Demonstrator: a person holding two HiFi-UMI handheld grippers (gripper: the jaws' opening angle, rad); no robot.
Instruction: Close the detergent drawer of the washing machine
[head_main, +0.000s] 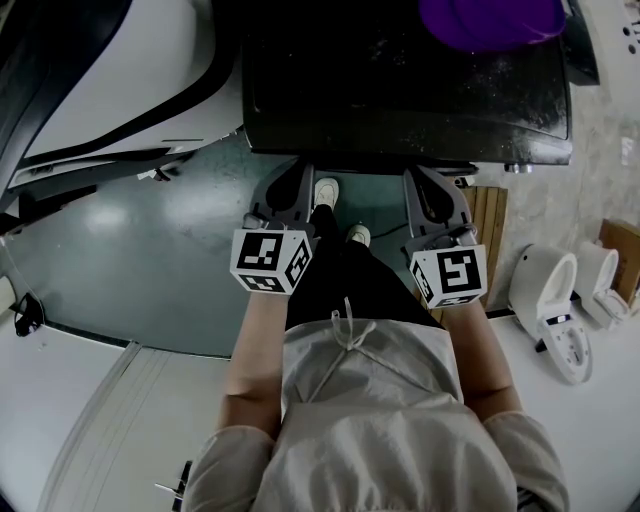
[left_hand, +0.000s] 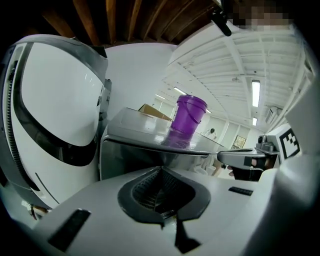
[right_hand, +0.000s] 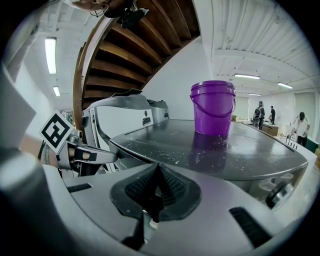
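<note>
The washing machine shows as a dark, speckled top (head_main: 400, 90) with a purple bucket (head_main: 490, 20) standing on it. I cannot make out the detergent drawer in any view; the machine's front is hidden under its top edge. Both grippers are held side by side just in front of that edge, pointing at it. My left gripper (head_main: 290, 188) is shut with nothing in it, its pads meeting (left_hand: 161, 176) below the machine top (left_hand: 150, 132). The right gripper (head_main: 432, 188) is also shut and empty, pads together (right_hand: 157, 174), facing the bucket (right_hand: 212, 107).
A large white rounded body with a black band (left_hand: 55, 110) stands close on the left. Two white toilets (head_main: 550, 300) sit on the floor at the right, beside wooden slats (head_main: 490, 215). My feet (head_main: 326, 192) stand between the grippers.
</note>
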